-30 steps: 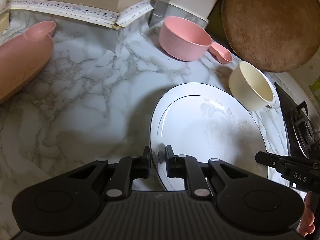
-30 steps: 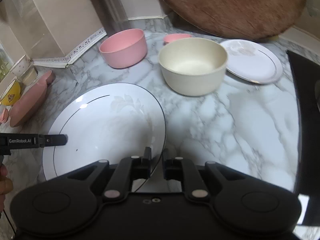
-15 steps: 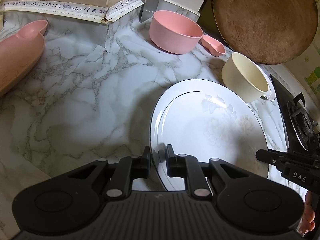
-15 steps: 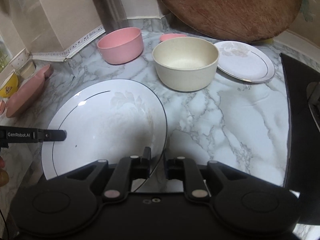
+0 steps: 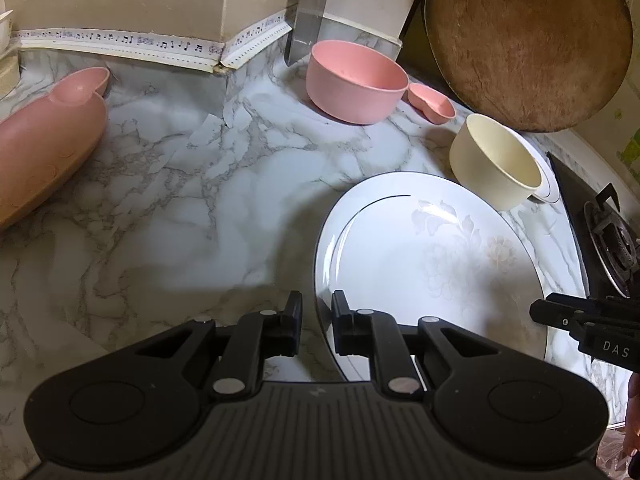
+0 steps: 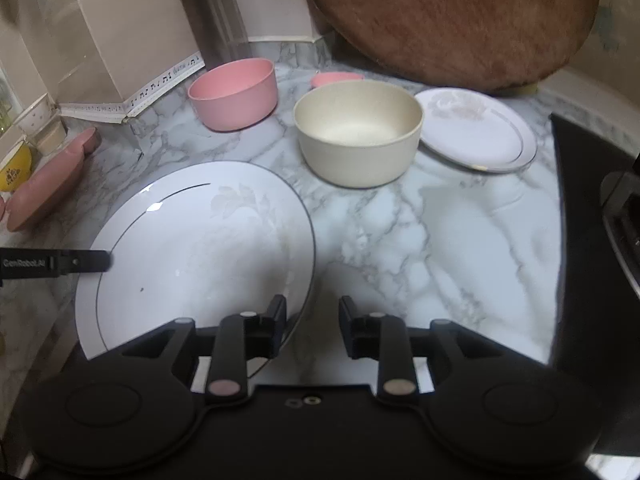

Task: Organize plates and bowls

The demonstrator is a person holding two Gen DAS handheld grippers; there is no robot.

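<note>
A large white plate [image 5: 432, 264] with a thin dark rim line lies on the marble counter; it also shows in the right wrist view [image 6: 200, 252]. My left gripper [image 5: 316, 320] is shut on the plate's left rim. My right gripper [image 6: 312, 316] is open, its left finger over the plate's right rim and its right finger beside it. Behind the plate stand a cream bowl [image 6: 358, 132], a pink bowl [image 6: 234, 94], a small white plate [image 6: 476, 134] and a small pink dish [image 5: 432, 102].
A round wooden board [image 6: 452, 16] leans on the back wall. A gas stove [image 5: 608, 232] lies at the right edge. A long pink dish [image 5: 44, 140] rests at the left. A yellow cup [image 6: 14, 168] stands far left.
My right gripper has opened and let go of the plate's right rim. The left gripper keeps its hold. Both views have shifted slightly back from the bowls.
</note>
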